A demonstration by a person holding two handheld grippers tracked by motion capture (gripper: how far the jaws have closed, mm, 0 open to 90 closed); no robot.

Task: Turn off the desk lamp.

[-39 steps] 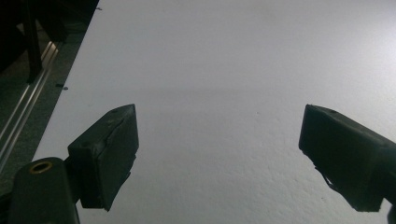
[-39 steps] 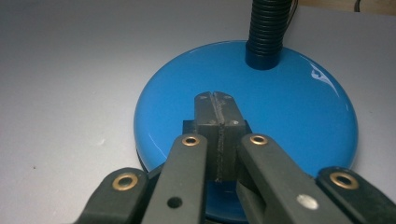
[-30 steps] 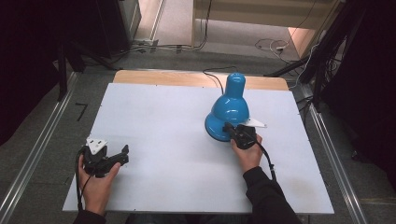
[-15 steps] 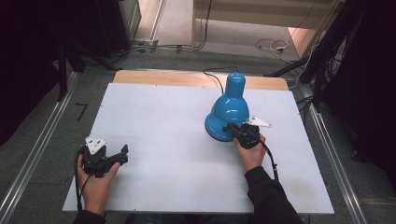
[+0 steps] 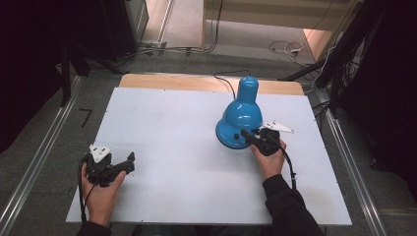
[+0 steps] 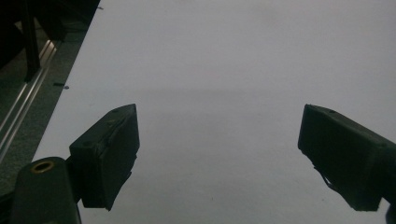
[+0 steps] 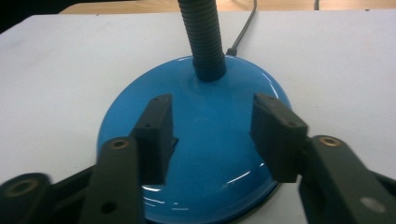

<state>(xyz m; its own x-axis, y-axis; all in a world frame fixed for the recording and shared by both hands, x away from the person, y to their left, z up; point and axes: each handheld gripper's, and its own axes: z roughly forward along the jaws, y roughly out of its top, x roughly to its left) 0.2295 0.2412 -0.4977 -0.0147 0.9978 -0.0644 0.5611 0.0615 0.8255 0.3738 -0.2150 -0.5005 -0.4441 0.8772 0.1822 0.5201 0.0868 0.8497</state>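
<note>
Right gripper [image 7: 210,135], jaws parted, empty, poised over the glossy blue round-based desk lamp [image 5: 239,120] near the white table's [image 5: 172,123] right edge; left gripper [image 6: 219,154] wide, empty. Smooth base may slip.

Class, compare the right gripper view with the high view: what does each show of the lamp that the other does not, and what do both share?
Right gripper view alone: the lamp's black ribbed neck rising from the base, and the open tongs hanging over that base.

High view alone: the lamp's blue shade, the left tongs resting open far off, and both hands.

Both: the round blue base, its cord and the white table.
</note>
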